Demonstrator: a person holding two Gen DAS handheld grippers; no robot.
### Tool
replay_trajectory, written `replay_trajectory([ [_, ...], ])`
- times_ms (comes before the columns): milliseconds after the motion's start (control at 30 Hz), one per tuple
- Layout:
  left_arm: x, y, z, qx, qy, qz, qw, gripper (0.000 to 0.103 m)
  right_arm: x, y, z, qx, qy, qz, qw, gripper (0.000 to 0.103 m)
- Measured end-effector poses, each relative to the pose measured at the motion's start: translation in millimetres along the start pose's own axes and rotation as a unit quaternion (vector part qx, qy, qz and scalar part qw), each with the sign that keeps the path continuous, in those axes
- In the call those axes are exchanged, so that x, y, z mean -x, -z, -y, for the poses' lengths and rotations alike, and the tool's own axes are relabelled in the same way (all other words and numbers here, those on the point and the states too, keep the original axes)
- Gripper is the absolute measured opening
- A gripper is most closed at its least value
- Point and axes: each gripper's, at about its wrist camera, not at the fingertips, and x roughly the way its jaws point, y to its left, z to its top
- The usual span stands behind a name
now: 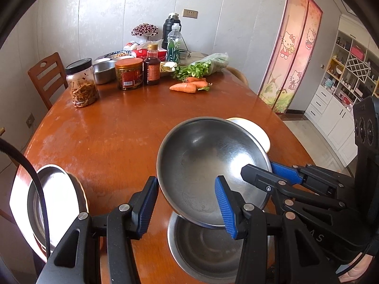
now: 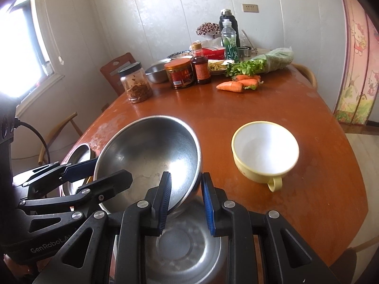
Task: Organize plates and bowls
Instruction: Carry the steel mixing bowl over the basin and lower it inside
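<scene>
1. Reddish-brown wooden table [image 2: 296, 108] fills both views. A pale panelled wall runs along the top, and jars, bottles and carrots [image 2: 239, 84] are crowded at the far end.
2. In the lower middle of both views a steel bowl [image 1: 203, 163] hangs tilted above the table, its opening turned towards the cameras.
3. Directly beneath it, at the bottom edge, a second steel bowl [image 2: 184, 250] sits upright on the table.
4. The right gripper [image 2: 186, 203] is closed to a narrow gap on the tilted bowl's wall. One blue pad presses the inside and the other the outside, at the bowl's lower right edge in the right wrist view.
5. The left gripper [image 1: 186, 209] is spread wide and straddles the opposite rim. One finger is over the bowl's inside and one is outside it; I cannot tell whether either pad touches the metal.
6. A yellow cup [image 2: 265, 156] with a white inside stands upright on the table, right of centre in the right wrist view and apart from both grippers.
7. At the lower left of the left wrist view a stack of dishes [image 1: 59, 198] rests at the table edge, beside the left gripper's outer finger.
</scene>
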Motion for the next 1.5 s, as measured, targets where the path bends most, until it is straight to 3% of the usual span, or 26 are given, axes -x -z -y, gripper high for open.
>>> replay_trajectory([
  [833, -3.9, 56.6, 32.6, -0.014, -0.003, -0.019, 0.9997, 0.049, 20.9, 66.1, 13.9, -0.001, 0.0, -0.01, 1.0, 0.028],
  [1500, -11.1, 67.5, 29.9, -0.011, -0.008, -0.037, 0.9992, 0.049, 15.9, 75.6, 12.2, 0.013, 0.001, -0.024, 1.0, 0.028],
])
